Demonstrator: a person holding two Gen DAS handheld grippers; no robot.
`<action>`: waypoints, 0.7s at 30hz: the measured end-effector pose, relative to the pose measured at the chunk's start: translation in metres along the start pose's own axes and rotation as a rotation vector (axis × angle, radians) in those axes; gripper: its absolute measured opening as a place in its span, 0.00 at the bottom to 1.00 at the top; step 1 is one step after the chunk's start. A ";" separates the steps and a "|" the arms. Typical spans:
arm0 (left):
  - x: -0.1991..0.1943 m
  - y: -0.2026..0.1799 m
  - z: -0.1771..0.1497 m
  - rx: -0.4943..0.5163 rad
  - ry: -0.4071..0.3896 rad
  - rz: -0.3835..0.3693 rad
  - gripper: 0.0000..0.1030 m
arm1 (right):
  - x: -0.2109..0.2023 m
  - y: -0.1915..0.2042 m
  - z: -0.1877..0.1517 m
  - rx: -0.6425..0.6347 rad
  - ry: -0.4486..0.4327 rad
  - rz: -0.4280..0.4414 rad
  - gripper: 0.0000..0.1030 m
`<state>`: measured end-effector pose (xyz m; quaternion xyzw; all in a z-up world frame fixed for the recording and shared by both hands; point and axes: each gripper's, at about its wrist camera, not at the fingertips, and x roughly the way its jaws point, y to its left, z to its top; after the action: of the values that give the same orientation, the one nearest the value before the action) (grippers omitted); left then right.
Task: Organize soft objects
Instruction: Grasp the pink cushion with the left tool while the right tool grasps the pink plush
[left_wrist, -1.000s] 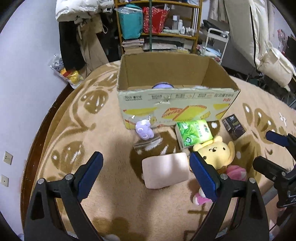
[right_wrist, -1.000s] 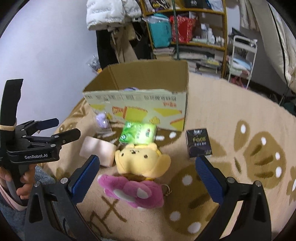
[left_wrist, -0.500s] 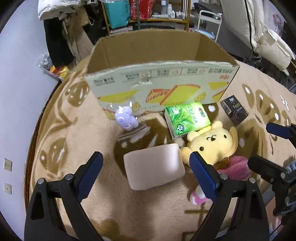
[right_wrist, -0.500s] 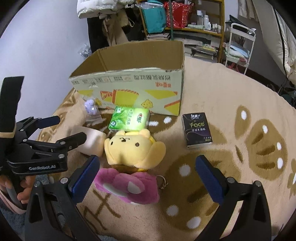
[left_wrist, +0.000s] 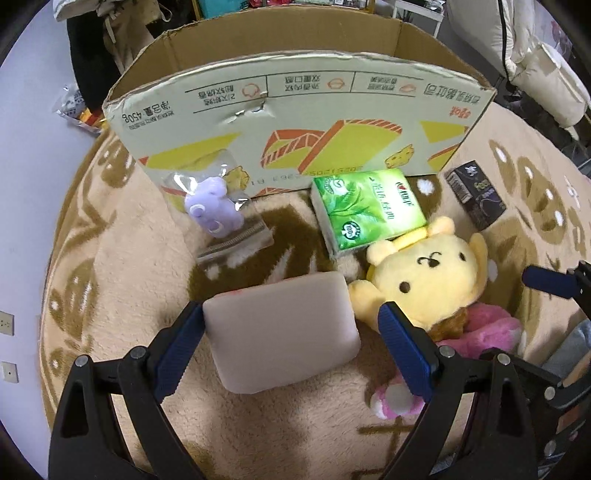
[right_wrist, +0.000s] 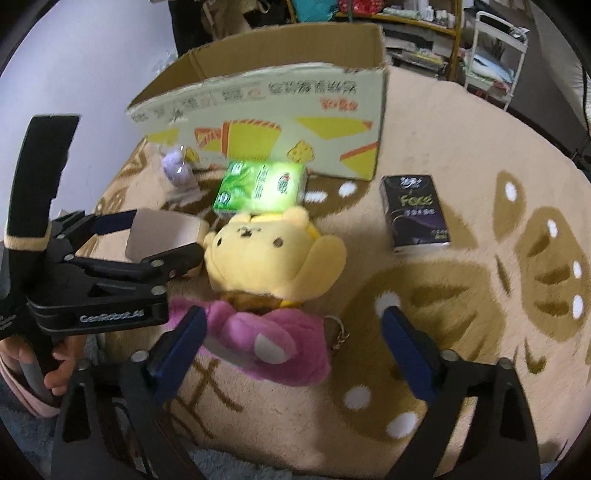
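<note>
A pale pink soft block (left_wrist: 280, 328) lies on the beige rug in front of an open cardboard box (left_wrist: 295, 122). My left gripper (left_wrist: 291, 343) is open, its blue pads on either side of the block, left pad at its edge. A yellow bear plush in pink clothes (left_wrist: 428, 280) lies to its right. My right gripper (right_wrist: 291, 343) is open around the plush's pink body (right_wrist: 273, 343). A green tissue pack (left_wrist: 365, 210), a purple toy in a clear bag (left_wrist: 214, 210) and a black tissue pack (right_wrist: 415, 214) lie nearby.
The box's front wall (right_wrist: 266, 118) stands just behind the objects. Shelves and a white cart (right_wrist: 491, 48) stand far behind. A wall (left_wrist: 26, 155) runs along the left of the round rug (right_wrist: 480, 166). The left gripper (right_wrist: 147, 236) shows in the right wrist view.
Both grippers have moved forward and down. The left one now straddles the pink block; the right one now straddles the plush's pink body. Objects have not moved.
</note>
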<state>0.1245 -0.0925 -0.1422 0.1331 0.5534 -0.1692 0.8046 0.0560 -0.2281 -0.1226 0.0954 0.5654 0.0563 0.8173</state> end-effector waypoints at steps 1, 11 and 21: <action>0.001 0.000 0.000 -0.012 -0.002 0.002 0.91 | 0.001 0.002 -0.001 -0.008 0.004 0.000 0.87; 0.008 0.004 0.000 -0.018 0.008 -0.001 0.90 | 0.012 0.005 -0.007 -0.007 0.086 0.071 0.71; 0.021 0.014 -0.001 -0.032 0.056 0.001 0.85 | 0.007 0.003 -0.008 -0.003 0.060 0.077 0.58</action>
<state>0.1371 -0.0818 -0.1621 0.1252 0.5784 -0.1559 0.7908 0.0508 -0.2225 -0.1308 0.1143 0.5857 0.0914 0.7972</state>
